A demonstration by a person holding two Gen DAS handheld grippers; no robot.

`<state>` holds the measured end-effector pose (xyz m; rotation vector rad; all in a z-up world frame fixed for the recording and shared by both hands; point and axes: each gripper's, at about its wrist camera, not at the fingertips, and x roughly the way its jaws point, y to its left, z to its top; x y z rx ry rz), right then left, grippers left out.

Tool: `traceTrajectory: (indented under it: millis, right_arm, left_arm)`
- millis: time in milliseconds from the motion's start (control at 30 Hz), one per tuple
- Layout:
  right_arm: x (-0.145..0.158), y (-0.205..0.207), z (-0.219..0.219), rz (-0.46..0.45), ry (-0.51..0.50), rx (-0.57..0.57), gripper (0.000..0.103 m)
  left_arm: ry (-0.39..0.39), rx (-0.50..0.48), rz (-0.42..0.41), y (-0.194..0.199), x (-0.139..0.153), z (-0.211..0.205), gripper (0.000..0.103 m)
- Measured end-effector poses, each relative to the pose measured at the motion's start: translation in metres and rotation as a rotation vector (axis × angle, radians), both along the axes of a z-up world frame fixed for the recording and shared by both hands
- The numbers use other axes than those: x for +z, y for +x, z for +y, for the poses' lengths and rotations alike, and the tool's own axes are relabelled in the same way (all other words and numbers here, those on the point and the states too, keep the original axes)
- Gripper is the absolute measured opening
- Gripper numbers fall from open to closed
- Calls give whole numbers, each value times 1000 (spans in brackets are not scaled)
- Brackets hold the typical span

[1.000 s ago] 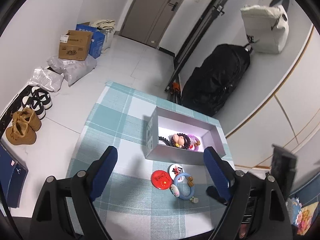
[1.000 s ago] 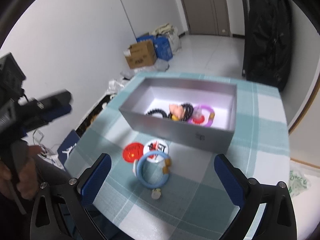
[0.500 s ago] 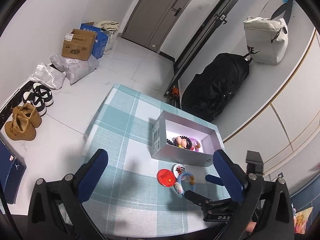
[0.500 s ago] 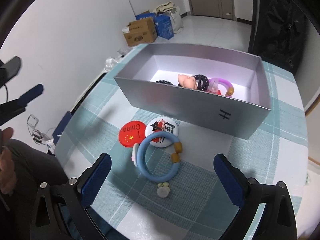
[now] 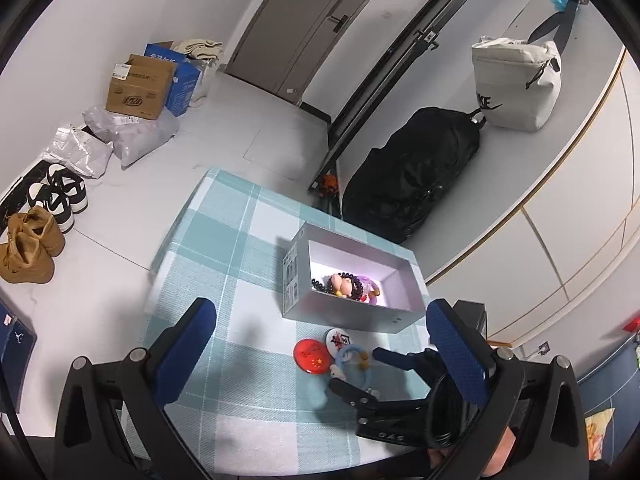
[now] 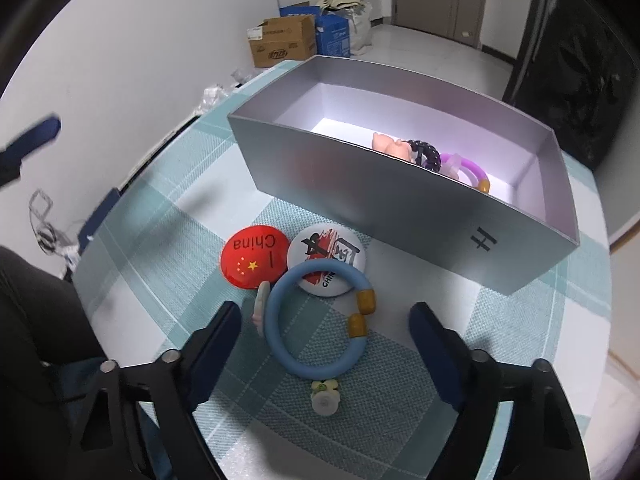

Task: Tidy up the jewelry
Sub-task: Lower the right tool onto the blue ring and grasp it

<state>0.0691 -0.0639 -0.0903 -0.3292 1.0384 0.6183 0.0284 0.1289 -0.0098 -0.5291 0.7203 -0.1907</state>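
A blue ring bracelet (image 6: 320,320) with amber beads and small charms lies on the checked tablecloth (image 6: 160,216), partly over a white badge (image 6: 326,258) beside a red China badge (image 6: 255,256). My right gripper (image 6: 324,320) is open, its fingers on either side of the bracelet, low over the cloth. The silver box (image 6: 400,200) behind holds a purple bracelet (image 6: 466,170), dark beads and a pink figure. My left gripper (image 5: 320,328) is open and empty, high above the table; from there I see the box (image 5: 344,312), the bracelet (image 5: 354,362) and the right gripper (image 5: 356,372).
The table's front edge is just below my right gripper. On the floor left of the table are cardboard boxes (image 5: 140,88), bags and shoes (image 5: 28,248). A black bag (image 5: 408,184) leans against the wall behind the table.
My right gripper has moved forward and down until its fingers flank the blue bracelet. My left gripper has risen and pulled back from the table.
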Motion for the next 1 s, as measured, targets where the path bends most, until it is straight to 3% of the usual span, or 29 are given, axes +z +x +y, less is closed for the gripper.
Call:
traceTrajectory:
  millis: [133,500,733,1000]
  right_arm:
    - [1,-7,7,-31,-25,43,61]
    - [10,-8,-1,-35,12,21,60]
    - [21,-4,-13,-31,68,-15,60]
    - [43,-4,-49,-34,161,-124,60]
  left_arm:
    - [-15,5,24,5,-3,1,102]
    - [75,-54,76,8,-8,-16,102]
    - [212,-80,133,8,-17,-34,102]
    - [219,-137,209,12,-31,-48,102]
